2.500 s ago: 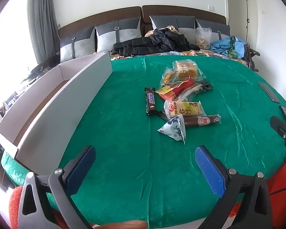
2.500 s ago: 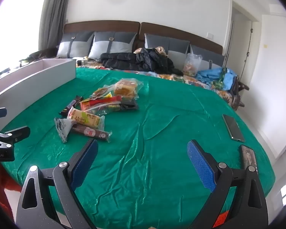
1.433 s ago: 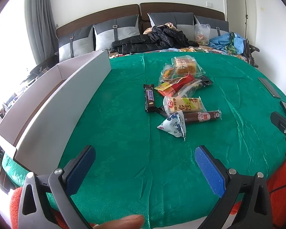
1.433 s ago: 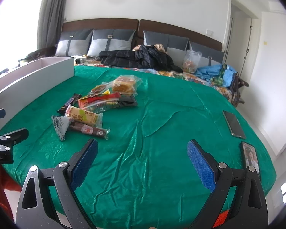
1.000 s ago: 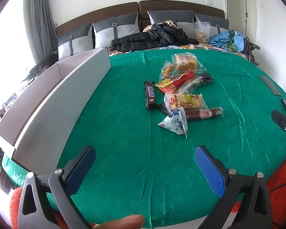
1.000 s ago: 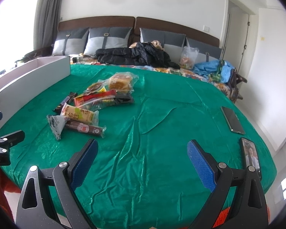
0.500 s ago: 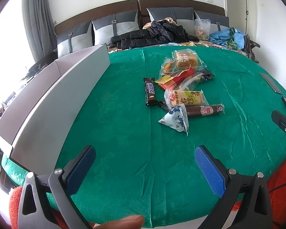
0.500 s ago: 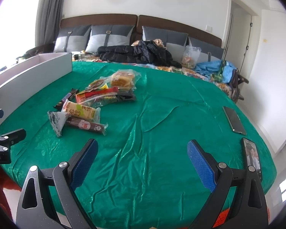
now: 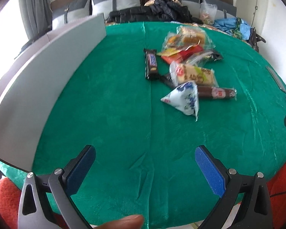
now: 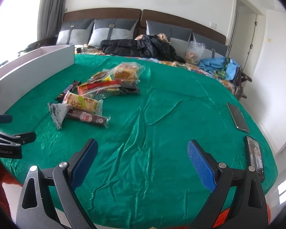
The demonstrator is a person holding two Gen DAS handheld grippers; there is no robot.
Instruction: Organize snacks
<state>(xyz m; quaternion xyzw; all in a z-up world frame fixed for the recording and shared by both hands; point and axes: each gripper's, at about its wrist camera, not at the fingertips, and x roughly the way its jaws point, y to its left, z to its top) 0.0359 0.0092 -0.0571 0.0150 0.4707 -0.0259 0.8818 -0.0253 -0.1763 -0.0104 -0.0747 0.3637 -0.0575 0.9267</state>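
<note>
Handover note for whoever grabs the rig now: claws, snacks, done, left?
Left claw: open, empty, over the green cloth.
Right claw: open, empty.
Snacks: all piled mid-cloth; triangle pack nearest, then sausage, chocolate bar.
White box: along the left edge; its inside is not visible.
Done: no snack picked up.
Left: every snack in the pile.

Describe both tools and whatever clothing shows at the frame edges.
Both tools match: the left tool and the right tool each have two dark grey, triangular cut-out fingers with silver screws and textured blue pads. Seen from the right wrist, the left tool carries small pale lettering, too blurred to read. An orange fuzzy sleeve shows beneath them.
</note>
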